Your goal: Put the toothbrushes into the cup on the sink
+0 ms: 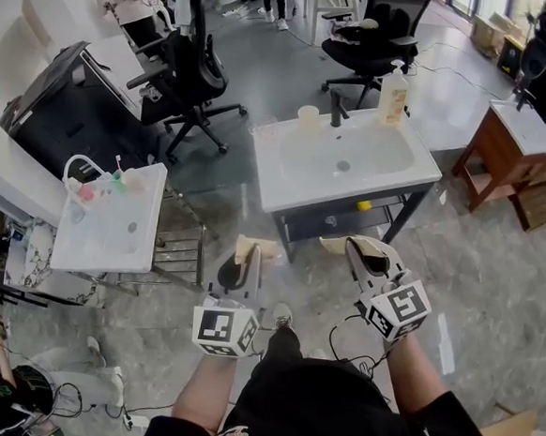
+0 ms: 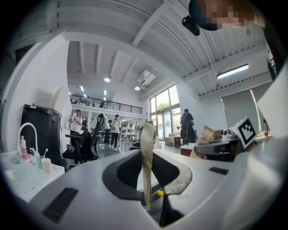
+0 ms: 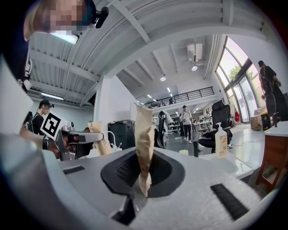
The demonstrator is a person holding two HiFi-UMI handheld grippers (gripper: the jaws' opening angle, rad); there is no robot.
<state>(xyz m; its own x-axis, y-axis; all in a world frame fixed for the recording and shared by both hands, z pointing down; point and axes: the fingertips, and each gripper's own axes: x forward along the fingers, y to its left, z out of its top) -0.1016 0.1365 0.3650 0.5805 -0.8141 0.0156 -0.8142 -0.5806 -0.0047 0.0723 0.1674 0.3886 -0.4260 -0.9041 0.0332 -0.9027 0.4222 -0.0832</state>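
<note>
Nearest, left hand-held gripper (image 1: 250, 250) and right hand-held gripper (image 1: 344, 244), both raised low before the sink (image 1: 285, 183); jaws of each closed, tan-taped tips pressed together, nothing held; well apart from the sink. Pale cup (image 1: 307, 117) upright on the sink's back edge, just left of the black faucet (image 1: 337, 107); soap bottle (image 1: 393, 95) near its back right corner. Toothbrushes (image 1: 117, 172) upright near the far edge of the small white table (image 1: 120, 243), left of the sink, well apart from the cup.

Glossy white sink (image 1: 281, 180) (ceramic-looking); matt, plastic-looking cup (image 1: 308, 117).
</note>
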